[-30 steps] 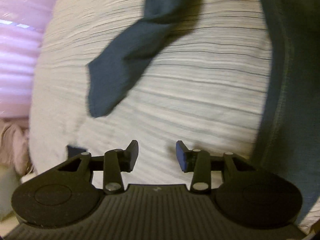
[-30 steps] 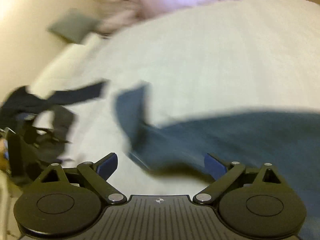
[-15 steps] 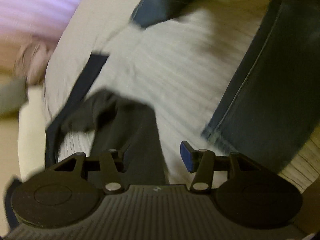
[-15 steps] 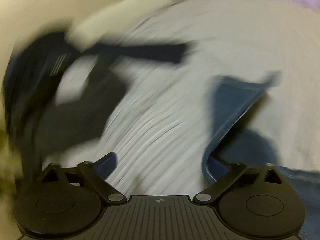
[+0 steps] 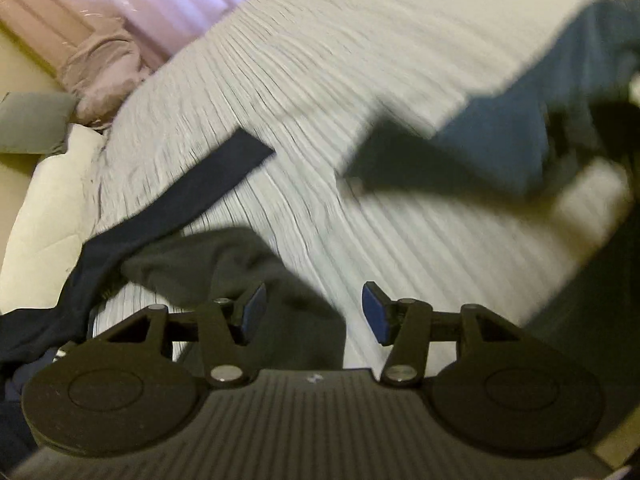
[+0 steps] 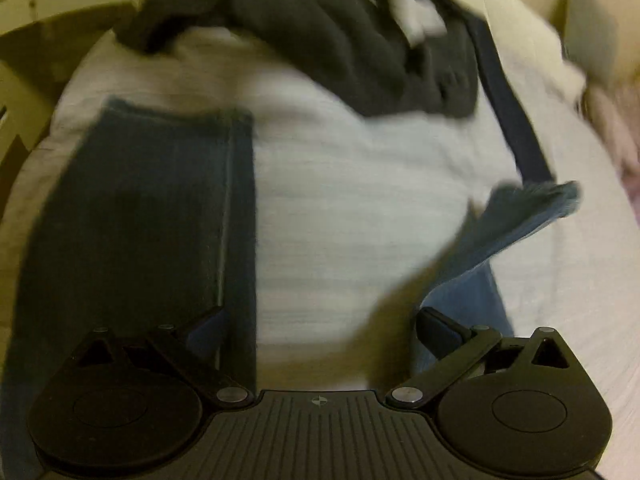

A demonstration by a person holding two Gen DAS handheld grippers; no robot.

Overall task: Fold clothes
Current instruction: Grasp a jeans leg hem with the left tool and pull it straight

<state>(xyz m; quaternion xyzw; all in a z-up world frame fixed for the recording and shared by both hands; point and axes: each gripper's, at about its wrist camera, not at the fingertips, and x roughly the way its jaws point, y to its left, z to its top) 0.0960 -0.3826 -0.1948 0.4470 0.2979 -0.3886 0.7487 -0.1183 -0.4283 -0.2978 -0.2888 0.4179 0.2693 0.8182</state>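
Jeans lie flat on the bed; right gripper jaws spread wide and empty, left gripper jaws opening over dark clothes, pinching nothing.

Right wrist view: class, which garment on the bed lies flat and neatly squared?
The dark blue jeans leg on the left, flat with straight edges and a visible seam. The dark grey garment is bunched at the top; the lighter blue piece on the right is rumpled.
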